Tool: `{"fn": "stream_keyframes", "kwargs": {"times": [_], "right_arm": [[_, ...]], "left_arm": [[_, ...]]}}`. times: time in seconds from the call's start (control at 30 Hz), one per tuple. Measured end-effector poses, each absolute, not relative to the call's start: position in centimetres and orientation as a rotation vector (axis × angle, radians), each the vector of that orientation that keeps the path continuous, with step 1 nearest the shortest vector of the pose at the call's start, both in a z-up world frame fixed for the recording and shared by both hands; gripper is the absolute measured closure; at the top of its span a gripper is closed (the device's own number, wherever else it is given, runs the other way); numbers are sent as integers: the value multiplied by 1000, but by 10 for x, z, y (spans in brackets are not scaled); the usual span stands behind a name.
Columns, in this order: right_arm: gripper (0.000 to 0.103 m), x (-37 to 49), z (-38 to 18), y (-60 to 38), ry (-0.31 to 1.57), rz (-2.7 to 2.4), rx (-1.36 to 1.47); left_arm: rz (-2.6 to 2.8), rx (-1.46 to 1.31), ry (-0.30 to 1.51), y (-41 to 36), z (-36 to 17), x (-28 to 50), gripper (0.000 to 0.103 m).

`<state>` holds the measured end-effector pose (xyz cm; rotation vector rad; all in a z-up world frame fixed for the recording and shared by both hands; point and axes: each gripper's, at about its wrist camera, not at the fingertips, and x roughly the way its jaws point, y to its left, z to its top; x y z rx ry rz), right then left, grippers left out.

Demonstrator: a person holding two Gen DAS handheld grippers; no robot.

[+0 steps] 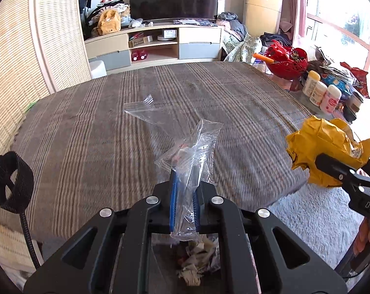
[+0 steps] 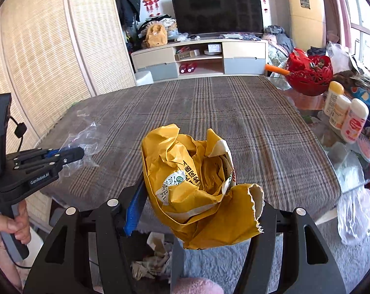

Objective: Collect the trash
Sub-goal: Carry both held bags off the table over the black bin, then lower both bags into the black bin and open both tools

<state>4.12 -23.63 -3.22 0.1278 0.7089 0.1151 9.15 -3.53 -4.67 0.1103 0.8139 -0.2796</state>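
Over the plaid-covered table's near edge: left gripper pinches a clear plastic wrapper; right gripper clamps a crumpled yellow envelope. Only the right view shows a hand.

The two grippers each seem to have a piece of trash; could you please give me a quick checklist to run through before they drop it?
1. Left gripper shut on the clear plastic bag: ok, the blue pads pinch it.
2. Right gripper shut on the crumpled yellow envelope: ok, held between the fingers.
3. Both loads lifted off the plaid table cover: ok.
4. Trash pile visible below the left gripper: ok; paper scraps also show below the right.
5. A bin around those scraps: cannot tell, no rim is visible.
6. Bottles and red basket away from both grippers: ok.
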Motion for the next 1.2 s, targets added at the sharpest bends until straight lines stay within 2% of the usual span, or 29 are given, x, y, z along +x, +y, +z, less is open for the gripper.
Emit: {"fn": "stream_keyframes", "kwargs": {"times": [0.33,0.57,1.2], "right_arm": [[41,-5,-55,-208,718,69,79],[41,-22,-87,-182,794,134,71],[39,-3,-177,-163,1023,161,137]], "left_arm": [[-254,97,841,-12,-76,31,92],[-258,94,914,1,-113,1,92],[-295,37,1148,-4,-210,-6,91]]}}
